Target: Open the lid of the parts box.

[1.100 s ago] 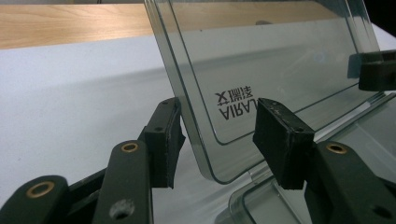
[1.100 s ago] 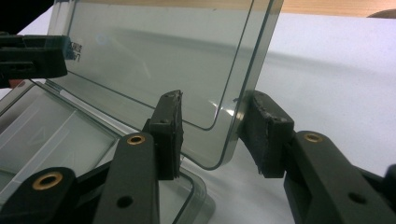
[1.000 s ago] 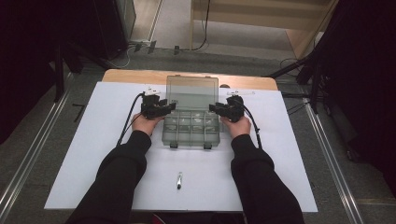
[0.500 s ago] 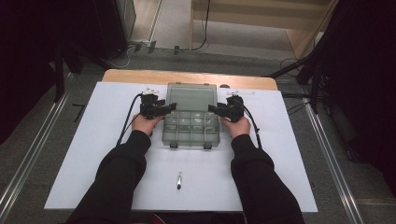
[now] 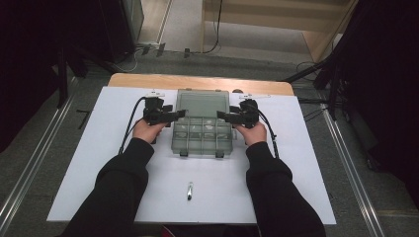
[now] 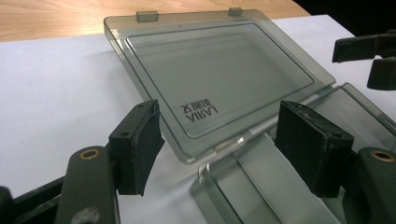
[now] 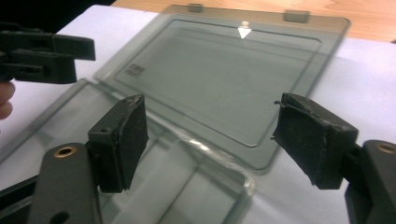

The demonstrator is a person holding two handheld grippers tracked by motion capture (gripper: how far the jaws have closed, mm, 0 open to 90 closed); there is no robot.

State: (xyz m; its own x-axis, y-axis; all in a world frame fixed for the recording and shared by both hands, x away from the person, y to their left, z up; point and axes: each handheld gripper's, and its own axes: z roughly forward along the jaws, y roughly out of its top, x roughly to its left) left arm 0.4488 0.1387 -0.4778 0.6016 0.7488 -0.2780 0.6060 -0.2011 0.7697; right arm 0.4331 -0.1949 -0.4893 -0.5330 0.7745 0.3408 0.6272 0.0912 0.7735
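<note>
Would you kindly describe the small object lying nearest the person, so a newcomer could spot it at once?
Start at the white sheet covering the table. Below the open, smoky transparent plastic compartment box, between the two dark sleeves, lies a small slim metallic piece. It lies alone on bare sheet, far smaller than the box.

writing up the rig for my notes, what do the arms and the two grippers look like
Both arms wear long black sleeves. The left gripper and right gripper are black, each trailing a black cable across the white table. Up close, the jaws end in blocky, scuffed black pads, and the arms behind them carry brass-coloured rivets.
</note>
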